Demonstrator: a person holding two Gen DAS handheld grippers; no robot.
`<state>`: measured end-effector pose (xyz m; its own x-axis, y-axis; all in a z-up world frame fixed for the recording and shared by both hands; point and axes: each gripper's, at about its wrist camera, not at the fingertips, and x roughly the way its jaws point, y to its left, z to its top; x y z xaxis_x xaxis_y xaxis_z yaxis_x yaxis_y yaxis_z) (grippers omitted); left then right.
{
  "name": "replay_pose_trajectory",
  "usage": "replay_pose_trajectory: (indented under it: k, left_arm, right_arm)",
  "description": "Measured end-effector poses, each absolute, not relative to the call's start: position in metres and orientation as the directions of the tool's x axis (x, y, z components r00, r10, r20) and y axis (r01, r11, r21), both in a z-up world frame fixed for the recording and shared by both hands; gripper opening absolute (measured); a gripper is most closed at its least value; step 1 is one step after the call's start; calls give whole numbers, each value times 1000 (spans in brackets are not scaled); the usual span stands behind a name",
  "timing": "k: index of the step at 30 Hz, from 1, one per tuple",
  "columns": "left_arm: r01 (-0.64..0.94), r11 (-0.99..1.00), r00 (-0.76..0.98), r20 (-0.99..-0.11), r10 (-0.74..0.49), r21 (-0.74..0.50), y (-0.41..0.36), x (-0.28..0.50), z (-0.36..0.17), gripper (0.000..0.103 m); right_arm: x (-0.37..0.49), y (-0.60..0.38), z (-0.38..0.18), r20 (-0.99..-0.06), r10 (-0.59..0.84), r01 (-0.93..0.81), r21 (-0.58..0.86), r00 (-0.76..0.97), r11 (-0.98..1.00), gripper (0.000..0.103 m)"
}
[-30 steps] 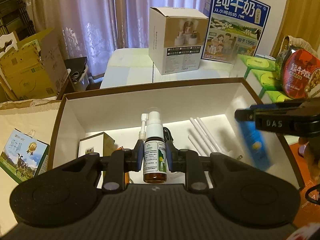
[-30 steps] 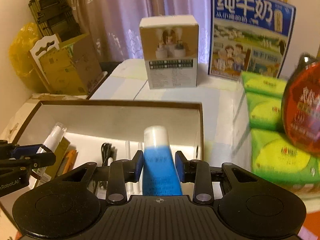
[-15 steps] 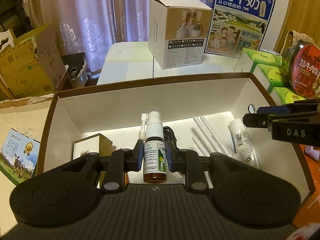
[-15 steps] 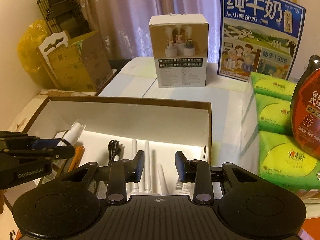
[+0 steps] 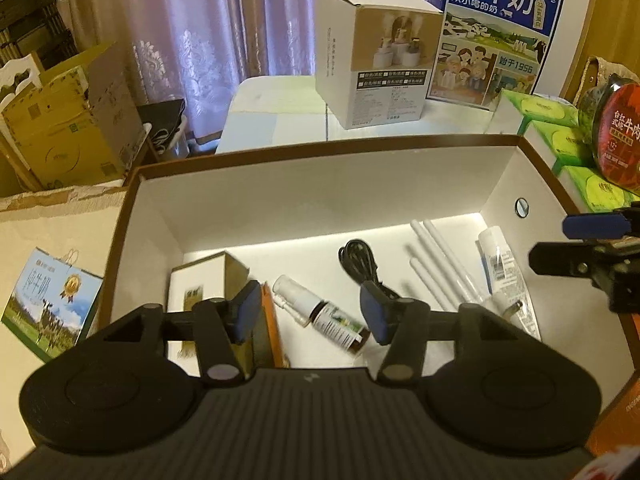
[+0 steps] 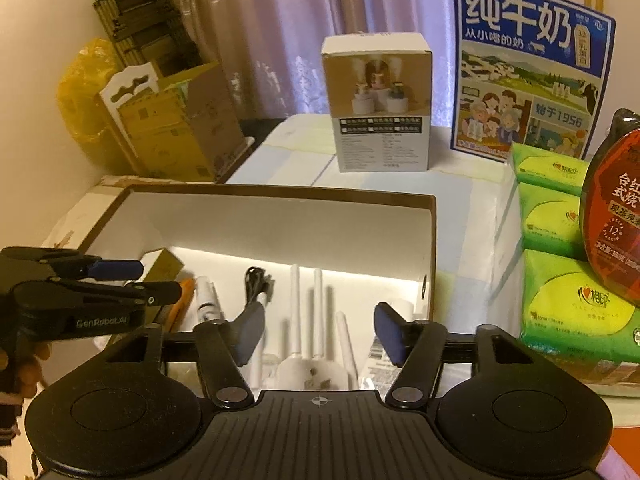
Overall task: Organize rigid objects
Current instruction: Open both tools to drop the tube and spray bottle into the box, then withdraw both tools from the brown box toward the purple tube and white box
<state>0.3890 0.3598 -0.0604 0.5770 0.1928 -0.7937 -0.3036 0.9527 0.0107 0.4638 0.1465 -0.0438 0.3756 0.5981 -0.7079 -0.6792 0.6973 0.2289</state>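
**A:** Left wrist view first. We see our left gripper (image 5: 310, 314) with its jaws just spread apart, nothing pressed between the pads. The spray bottle (image 5: 320, 314) lies on its side on the floor of the open box (image 5: 332, 196), under the gap between the fingers, nozzle pointing left.

**B:** Agreed. Left of it we have the small gold-edged carton (image 5: 208, 280) and an orange item (image 5: 272, 324) beside that. To the right come the black cable (image 5: 358, 258), the white sticks (image 5: 436, 258) and the white tube (image 5: 498, 262), which lies near the box's right wall. The right gripper (image 5: 588, 240) pokes in from the right edge above that wall.

**A:** Now the right wrist view. Our right gripper (image 6: 320, 332) has also just been opening; its jaws stand wide with nothing gripped.

**B:** Below it we see the white sticks (image 6: 306, 304) rising from a white base, and the tube (image 6: 382, 354), partly hidden by the right finger. The left gripper (image 6: 120, 280) enters from the left, above the spray bottle (image 6: 210, 306).
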Motion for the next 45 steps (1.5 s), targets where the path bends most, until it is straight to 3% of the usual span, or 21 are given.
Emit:
replay_pose_trajectory:
  k: [9,26,45]
  left_arm:
    - [-316,949,597,-781,185,-17,355,364,-40,52]
    - [-309,948,648,-746,153,-74,321,306,-6,52]
    - [-241,965,653,-753,83,-102,249,255,-8,52]
  right_arm:
    - [442,129,-38,-706,606,-668,254,367,700,66]
    - [401,88,-18,-670,626,-614,312,398,725,67]
    - [339,37,-17,-665,625,-595,325,409,735,67]
